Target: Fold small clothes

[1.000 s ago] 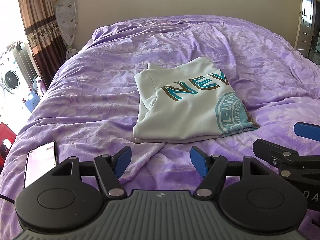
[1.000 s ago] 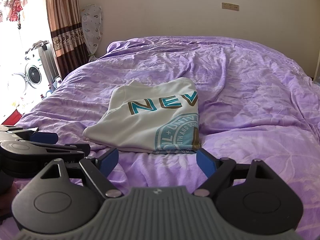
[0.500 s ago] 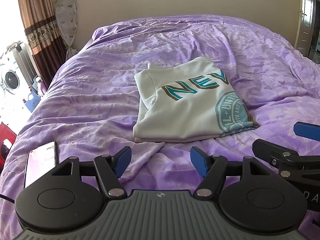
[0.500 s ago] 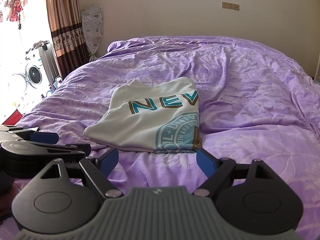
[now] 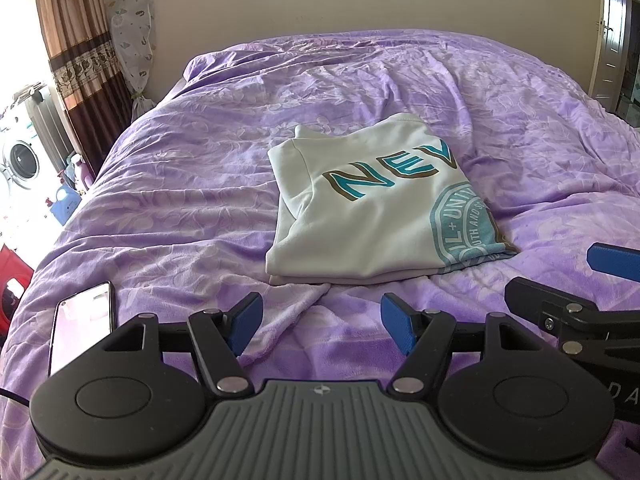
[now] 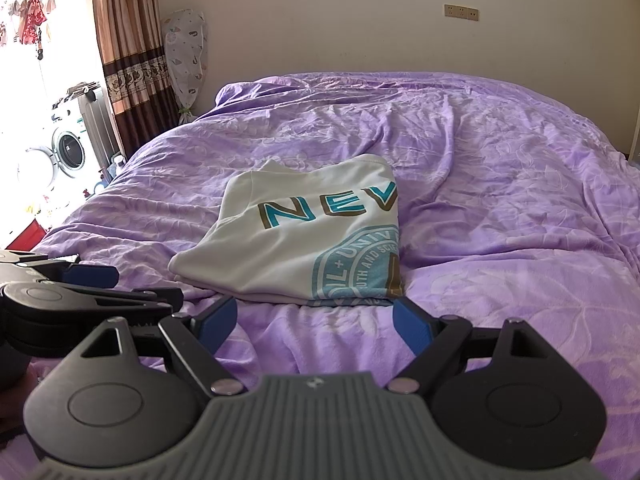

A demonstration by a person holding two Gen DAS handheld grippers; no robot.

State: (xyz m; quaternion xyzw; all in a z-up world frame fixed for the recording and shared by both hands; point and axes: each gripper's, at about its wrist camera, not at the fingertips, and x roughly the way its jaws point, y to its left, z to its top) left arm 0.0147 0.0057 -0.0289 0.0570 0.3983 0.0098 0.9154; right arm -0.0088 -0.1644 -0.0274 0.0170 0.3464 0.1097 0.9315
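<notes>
Purple quilt covers a wide bed, its surface wrinkled, seen from two wrist cameras held low at the near edge.

Nearest, left gripper: blue-padded jaws spread wide, nothing between them, hovering over the quilt just short of the shirt. Right gripper: jaws likewise spread wide and empty, the right pad close to the shirt's near right corner. Each gripper also shows at the side of the other's view, the right gripper at the right margin of the left view and the left gripper at the left margin of the right view; the two are held side by side.

Phone: lying flat on the quilt at the near left, screen up and lit, well apart from the shirt.

Shirt: white, folded into a compact rectangle, lying flat near the middle of the bed, ahead of both grippers. Teal and brown letters "NEV" and part of a round teal seal show on its upper face; the fold cuts both off along the right edge.

Beyond the bed: beige wall with an outlet strip. Far left: brown curtain, a floral cloth-covered upright object, and a washer by the bright window. Door: far right in the left view.
</notes>
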